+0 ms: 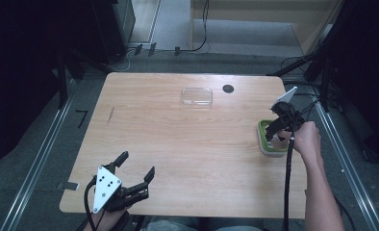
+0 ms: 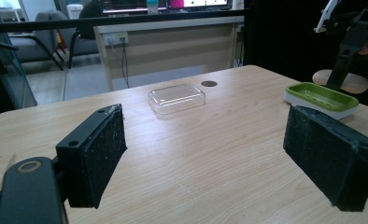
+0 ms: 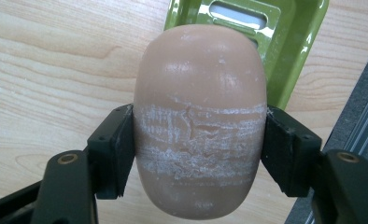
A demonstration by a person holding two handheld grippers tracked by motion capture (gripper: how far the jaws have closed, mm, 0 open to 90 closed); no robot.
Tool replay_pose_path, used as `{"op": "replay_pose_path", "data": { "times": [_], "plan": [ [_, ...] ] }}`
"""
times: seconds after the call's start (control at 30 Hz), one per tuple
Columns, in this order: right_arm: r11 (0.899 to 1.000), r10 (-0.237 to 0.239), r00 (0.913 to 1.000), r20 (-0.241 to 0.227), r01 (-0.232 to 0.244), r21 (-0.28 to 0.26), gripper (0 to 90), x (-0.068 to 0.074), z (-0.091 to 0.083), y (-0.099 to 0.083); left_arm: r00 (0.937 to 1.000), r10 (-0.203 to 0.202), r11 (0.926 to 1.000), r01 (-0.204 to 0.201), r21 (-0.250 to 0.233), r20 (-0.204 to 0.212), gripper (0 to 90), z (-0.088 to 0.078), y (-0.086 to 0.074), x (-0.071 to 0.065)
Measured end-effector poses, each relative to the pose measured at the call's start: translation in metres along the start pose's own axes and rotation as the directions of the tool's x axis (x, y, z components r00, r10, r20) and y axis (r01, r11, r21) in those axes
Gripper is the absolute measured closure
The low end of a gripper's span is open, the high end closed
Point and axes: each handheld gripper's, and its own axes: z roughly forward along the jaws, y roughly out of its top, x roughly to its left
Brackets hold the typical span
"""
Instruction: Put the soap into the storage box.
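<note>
The right gripper (image 3: 200, 154) clamps an oval tan soap bar (image 3: 201, 121) above the green soap dish (image 1: 264, 139) at the desk's (image 1: 178, 144) three-o'clock edge; the left gripper (image 1: 137, 166) gapes at seven o'clock, bare wood ahead.

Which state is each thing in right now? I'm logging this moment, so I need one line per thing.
Left claw: open, empty, low over the near left of the table.
Right claw: shut on the soap, above the dish.
Soap: held by its sides, lifted off the table.
Green soap dish: empty, at the table's right edge.
Clear lid: lying flat at the far middle, untouched.
</note>
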Motion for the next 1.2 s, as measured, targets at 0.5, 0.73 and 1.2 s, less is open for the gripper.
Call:
{"op": "replay_pose_path", "data": {
  "times": [0.5, 0.73, 1.2],
  "plan": [
    [1.000, 0.023, 0.9996, -0.017, -0.023, 0.003, 33.2, -0.009, 0.010, 0.012, 1.0000, 0.001, 1.0000, -0.001, 0.001, -0.001, 13.2, 0.000, 0.000, 0.000],
    [0.999, 0.042, 0.9989, -0.023, -0.042, -0.002, 33.2, -0.015, 0.014, 0.016, 1.0000, 0.003, 1.0000, -0.003, 0.003, -0.002, 13.1, 0.000, 0.000, 0.000],
    [0.998, 0.068, 0.9968, -0.043, -0.068, 0.000, 33.3, -0.019, 0.024, 0.022, 1.0000, 0.001, 1.0000, -0.001, 0.002, -0.003, 13.2, -0.001, 0.000, 0.000]
  ]
}}
